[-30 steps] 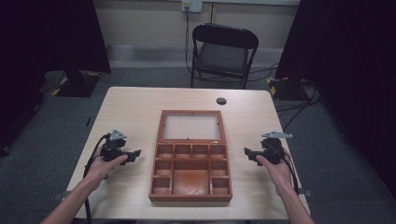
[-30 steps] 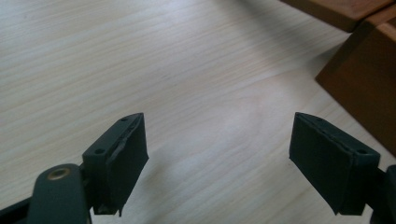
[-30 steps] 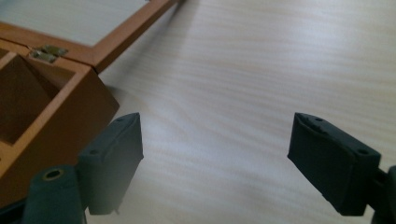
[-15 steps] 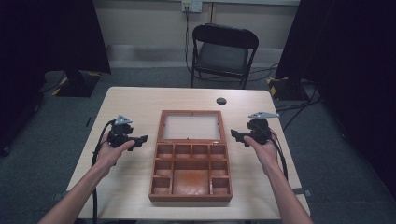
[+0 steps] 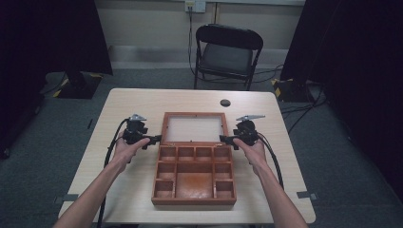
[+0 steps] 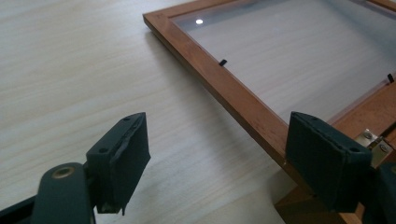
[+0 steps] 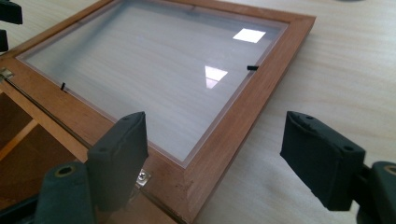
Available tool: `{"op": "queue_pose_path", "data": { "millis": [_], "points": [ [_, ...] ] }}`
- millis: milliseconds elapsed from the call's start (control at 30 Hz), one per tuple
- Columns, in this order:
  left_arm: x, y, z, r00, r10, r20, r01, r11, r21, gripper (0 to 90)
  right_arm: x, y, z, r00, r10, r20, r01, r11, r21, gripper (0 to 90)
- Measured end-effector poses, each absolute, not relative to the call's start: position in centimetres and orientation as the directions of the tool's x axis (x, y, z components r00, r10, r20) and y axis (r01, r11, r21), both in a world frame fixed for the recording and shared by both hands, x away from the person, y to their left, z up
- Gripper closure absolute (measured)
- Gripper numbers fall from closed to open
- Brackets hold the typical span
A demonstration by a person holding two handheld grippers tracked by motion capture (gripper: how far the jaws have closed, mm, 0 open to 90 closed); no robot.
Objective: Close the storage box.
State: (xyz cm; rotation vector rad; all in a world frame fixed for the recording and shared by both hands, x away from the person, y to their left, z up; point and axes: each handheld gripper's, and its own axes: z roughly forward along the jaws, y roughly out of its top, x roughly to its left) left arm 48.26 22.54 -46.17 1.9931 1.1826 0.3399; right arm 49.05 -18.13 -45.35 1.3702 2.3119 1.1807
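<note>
Flanking the flat-lying glazed wooden lid [image 5: 194, 129] of the brown compartment box [image 5: 194, 178], left gripper [image 5: 153, 139] and right gripper [image 5: 224, 139], each wide and empty, face inward toward its side rails near the hinge.

A recording lab: black curtains [image 5: 57, 38] flank the table [image 5: 142, 102]; folding chair [image 5: 227, 52]; floor cables [image 5: 294, 111].

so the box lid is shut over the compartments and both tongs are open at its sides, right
Not quite: the lid is open, lying flat on the table behind the box, as the high view shows. Both the left tongs and right tongs are open at its sides.
</note>
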Motion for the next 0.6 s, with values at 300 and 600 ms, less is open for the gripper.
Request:
{"op": "queue_pose_path", "data": {
  "millis": [300, 600],
  "points": [
    [48.7, 21.6, -46.2, 0.543, 0.817, -0.195, 0.651, -0.262, 0.713, 21.6, 49.1, -17.2, -46.0, -0.558, 0.803, 0.211, 0.654, 0.269, 0.707, 17.1],
    [48.7, 20.3, -46.7, 0.513, 0.828, -0.225, 0.665, -0.218, 0.714, 23.9, 49.3, -17.1, -46.9, -0.532, 0.79, 0.303, 0.694, 0.203, 0.691, 15.5]
  ]
}}
